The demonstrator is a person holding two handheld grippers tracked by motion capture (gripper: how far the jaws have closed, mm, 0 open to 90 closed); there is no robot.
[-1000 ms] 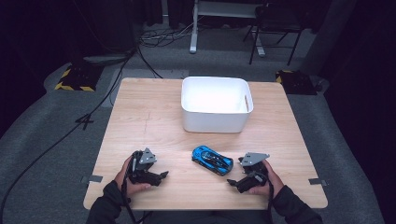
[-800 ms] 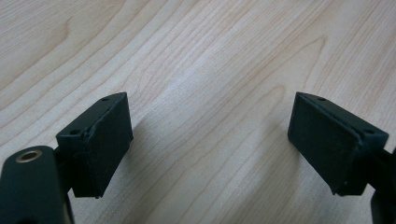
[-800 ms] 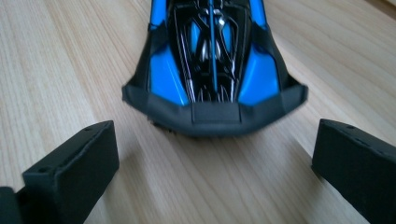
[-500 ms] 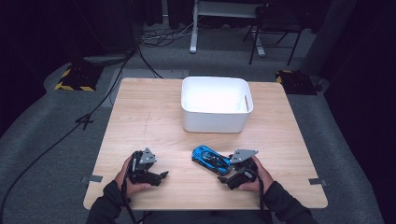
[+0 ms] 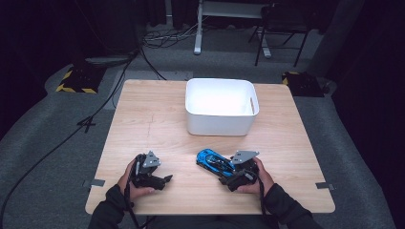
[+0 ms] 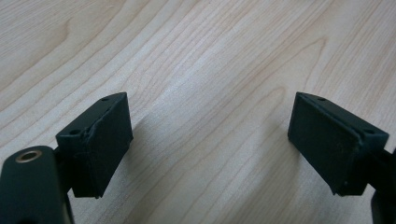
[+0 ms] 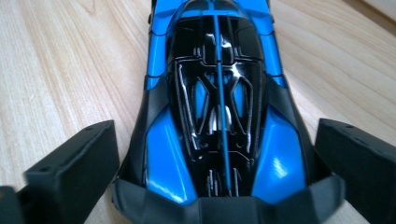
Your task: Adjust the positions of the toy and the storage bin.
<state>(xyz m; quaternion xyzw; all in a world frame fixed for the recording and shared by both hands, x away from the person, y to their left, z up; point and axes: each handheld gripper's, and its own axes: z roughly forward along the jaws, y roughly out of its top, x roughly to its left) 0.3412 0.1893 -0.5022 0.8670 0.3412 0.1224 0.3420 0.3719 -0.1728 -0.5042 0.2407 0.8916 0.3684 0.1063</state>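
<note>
Blue toy car (image 7: 219, 116) sits on the table (image 5: 157, 119), near the white bin's (image 5: 220, 106) front wall. Right gripper (image 7: 219, 186) straddles its rear, 2 jaws just closing, pads beside its flanks. Left gripper (image 6: 210, 140), spread wide, rests well apart from the car.
</note>
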